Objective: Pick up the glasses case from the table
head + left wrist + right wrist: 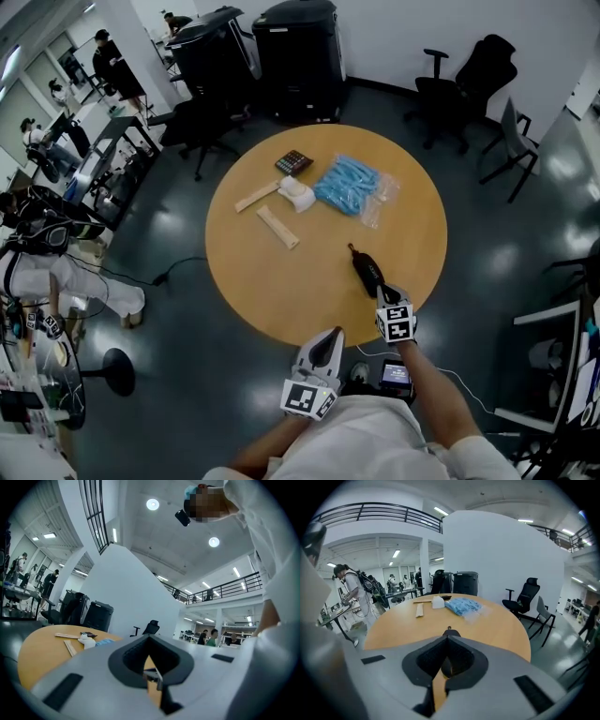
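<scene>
The black glasses case [367, 270] lies on the round wooden table [281, 291], near its front right edge. My right gripper [381, 290] points down at the near end of the case, jaws shut with nothing between them. In the right gripper view the case [449, 632] shows as a dark tip just past the closed right gripper [447, 638]. My left gripper [335, 334] hangs at the table's front edge, level, left of the case and apart from it. Its jaws meet at the tips in the left gripper view [149, 638] and hold nothing.
Farther back on the table lie a blue plastic bag [350, 185], a white object [298, 194], a dark calculator [293, 162] and two wooden sticks [277, 227]. Office chairs [469, 80] and black bins [298, 56] stand beyond the table. People stand at desks far left.
</scene>
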Demonstrator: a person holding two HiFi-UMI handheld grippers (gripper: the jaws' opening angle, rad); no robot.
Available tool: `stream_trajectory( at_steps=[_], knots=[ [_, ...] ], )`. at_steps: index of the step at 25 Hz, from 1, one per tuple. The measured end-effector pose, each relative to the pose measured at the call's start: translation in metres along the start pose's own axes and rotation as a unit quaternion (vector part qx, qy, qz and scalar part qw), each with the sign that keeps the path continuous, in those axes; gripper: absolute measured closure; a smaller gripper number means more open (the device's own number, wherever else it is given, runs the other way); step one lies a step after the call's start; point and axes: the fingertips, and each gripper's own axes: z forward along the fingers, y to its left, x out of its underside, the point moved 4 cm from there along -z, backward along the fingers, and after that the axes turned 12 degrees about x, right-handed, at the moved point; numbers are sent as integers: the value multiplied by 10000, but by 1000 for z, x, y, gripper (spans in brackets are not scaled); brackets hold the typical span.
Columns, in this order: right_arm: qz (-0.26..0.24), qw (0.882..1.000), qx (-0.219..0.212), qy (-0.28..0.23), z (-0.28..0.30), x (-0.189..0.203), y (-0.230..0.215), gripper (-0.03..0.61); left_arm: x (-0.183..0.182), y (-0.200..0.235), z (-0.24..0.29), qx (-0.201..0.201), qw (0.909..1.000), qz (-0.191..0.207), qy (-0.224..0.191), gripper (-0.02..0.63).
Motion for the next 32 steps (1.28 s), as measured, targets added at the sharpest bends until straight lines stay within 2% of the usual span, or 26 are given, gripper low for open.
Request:
stream_trajectory(
  at_steps=[7,12,13,14,15,21,32],
  knots=[
    [60,9988,-53,490,39,9,5,563,1,2,-1,-34,10000,-70,29,606],
    [362,9948,-62,948,59,19,-1,551,3,3,0,-65,9999,-128,63,606],
    [379,9940,-95,1026,62,20,-1,502,3,3,0,-70,9999,-137,69,606],
    [370,9932,-130,1099,65,20,0,418,4,3,0,-75,9998,-145,76,606],
    [336,9925,-158,1165,69,21,1,400,5,4,0,-82,9998,-155,85,606],
    [127,9867,-313,1589,95,35,5,318,11,9,-2,-163,9996,-210,138,606],
    [-450,9774,-333,2038,118,38,4,270,12,17,-17,-392,9986,-289,222,606]
  ],
)
